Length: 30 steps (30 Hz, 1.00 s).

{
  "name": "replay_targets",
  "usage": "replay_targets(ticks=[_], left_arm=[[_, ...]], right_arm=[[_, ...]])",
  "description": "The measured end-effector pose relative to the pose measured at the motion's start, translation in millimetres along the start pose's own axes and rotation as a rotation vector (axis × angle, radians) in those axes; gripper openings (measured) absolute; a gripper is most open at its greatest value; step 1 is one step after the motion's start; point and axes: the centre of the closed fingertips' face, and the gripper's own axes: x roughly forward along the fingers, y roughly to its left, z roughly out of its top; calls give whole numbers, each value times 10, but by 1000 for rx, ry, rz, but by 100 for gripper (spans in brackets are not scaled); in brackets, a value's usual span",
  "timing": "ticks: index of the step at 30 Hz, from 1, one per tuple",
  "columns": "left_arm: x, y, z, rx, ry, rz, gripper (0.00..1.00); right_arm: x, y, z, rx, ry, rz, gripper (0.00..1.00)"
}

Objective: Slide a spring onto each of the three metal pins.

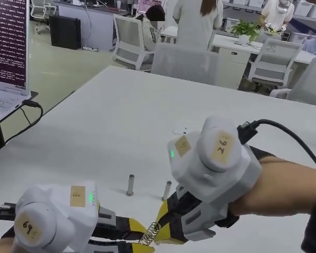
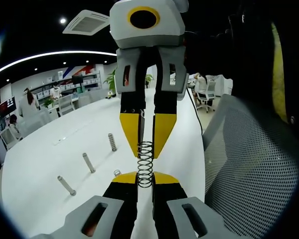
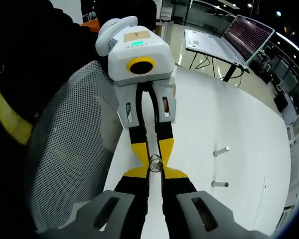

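A small steel spring (image 1: 150, 232) hangs between my two grippers just above the white table (image 1: 121, 121). In the left gripper view the spring (image 2: 145, 164) runs from my left gripper (image 2: 145, 180), shut on its lower end, up into the right gripper (image 2: 147, 149), shut on its upper end. In the right gripper view the spring (image 3: 155, 163) sits end-on at my right gripper (image 3: 156, 173). Three upright pins stand beyond: one pin (image 2: 112, 142) looks ribbed, and two pins (image 2: 88, 163) (image 2: 66, 185) are bare. Two pins (image 1: 130, 185) (image 1: 167, 191) show in the head view.
A loose spring (image 2: 117, 173) lies on the table near the pins. A laptop (image 1: 5, 52) with a cable (image 1: 29, 113) sits at the far left. A mesh chair (image 2: 249, 164) is close beside the table edge. People and office chairs (image 1: 131, 39) are in the background.
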Motion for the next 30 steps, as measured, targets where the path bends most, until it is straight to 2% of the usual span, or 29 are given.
replay_targets(ticks=[6,14,30], left_arm=[[-4,6,16,-10,-13,-1,2],[-19,20,45,-20,-33,3,2],[-23,33,36,-35,-32,10,3]], right_arm=[[2,0,34,1,-7,8,11],[72,-14,48,5,-17,16,10],[106,-35,41,9,-11,21,8]])
